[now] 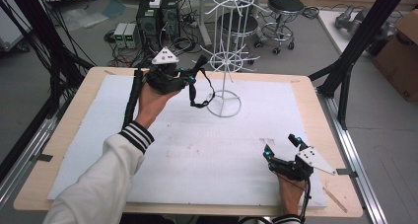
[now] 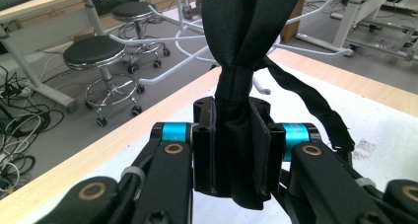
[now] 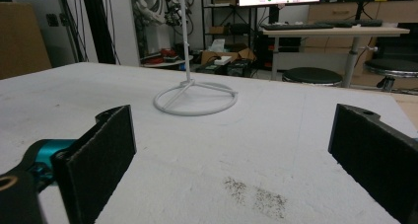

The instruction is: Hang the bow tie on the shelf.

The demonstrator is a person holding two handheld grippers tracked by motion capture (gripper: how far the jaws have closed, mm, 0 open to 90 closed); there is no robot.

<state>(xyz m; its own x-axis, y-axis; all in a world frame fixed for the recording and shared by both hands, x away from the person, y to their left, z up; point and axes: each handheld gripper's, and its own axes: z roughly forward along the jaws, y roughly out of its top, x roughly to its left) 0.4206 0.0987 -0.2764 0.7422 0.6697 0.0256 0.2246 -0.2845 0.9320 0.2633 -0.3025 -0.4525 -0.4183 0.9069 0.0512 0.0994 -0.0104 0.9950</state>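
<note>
Grey floor (image 1: 305, 56), black stools (image 1: 286, 4), tangled cables (image 1: 29, 46), cardboard box (image 1: 401, 51)

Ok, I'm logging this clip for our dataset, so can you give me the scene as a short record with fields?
setting: table with white mat
left gripper: raised near the rack, shut on black bow tie
bow tie strap: hanging loose below the gripper
right gripper: low over the mat's near right corner, open, holding nothing
rack: white wire stand, ring base on the mat, hooks bare
mat marks: dark smudge ahead of right gripper
</note>
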